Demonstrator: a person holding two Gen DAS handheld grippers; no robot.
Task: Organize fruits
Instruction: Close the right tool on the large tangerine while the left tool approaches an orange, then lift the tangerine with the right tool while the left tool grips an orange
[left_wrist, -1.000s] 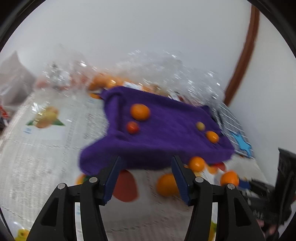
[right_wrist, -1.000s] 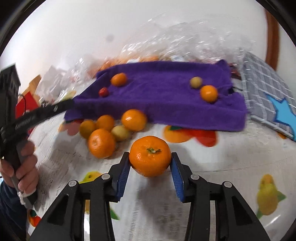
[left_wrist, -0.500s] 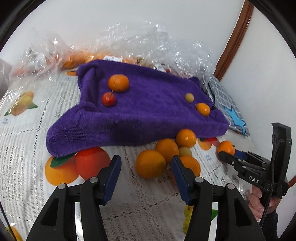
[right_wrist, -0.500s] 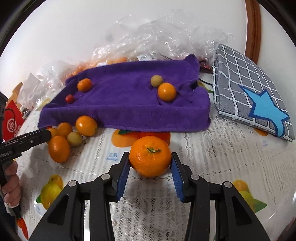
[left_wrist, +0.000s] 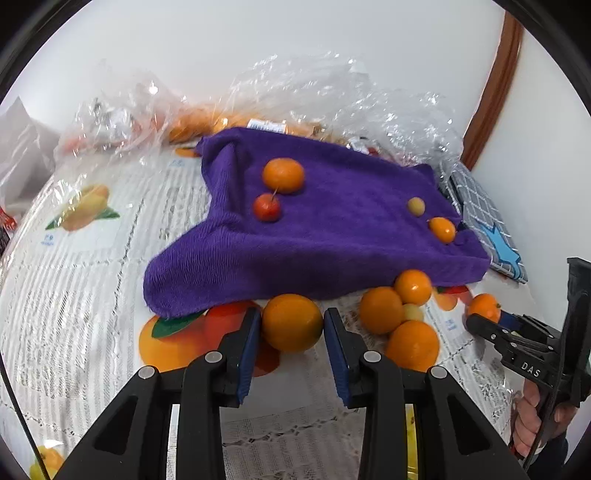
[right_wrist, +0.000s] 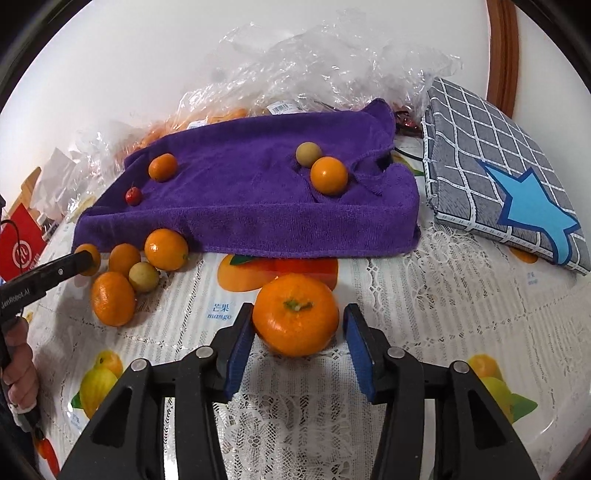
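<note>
A purple towel (left_wrist: 332, 240) (right_wrist: 258, 192) lies on the table with a mandarin (left_wrist: 283, 175), a small red fruit (left_wrist: 266, 207), a yellow-green fruit (left_wrist: 416, 206) and a small orange (left_wrist: 442, 229) on it. In front of its near edge my left gripper (left_wrist: 291, 321) is closing on an orange (left_wrist: 291, 325), and both blue pads touch it. Further right, my right gripper (right_wrist: 297, 317) is opening. A mandarin (right_wrist: 295, 314) rests on the table between its jaws, with a gap at the right pad. A cluster of oranges (left_wrist: 399, 317) (right_wrist: 122, 277) lies between the two grippers.
A grey checked cushion with a blue star (right_wrist: 498, 184) lies right of the towel. Crumpled clear plastic bags (left_wrist: 332, 85) holding more oranges fill the back by the white wall. A red box (right_wrist: 20, 247) stands far left. The lace tablecloth (right_wrist: 461, 295) has printed fruit pictures.
My left gripper moved in around the orange by the towel edge and its jaws narrowed onto it. The right gripper's jaws widened off the mandarin, which now sits on the table.
</note>
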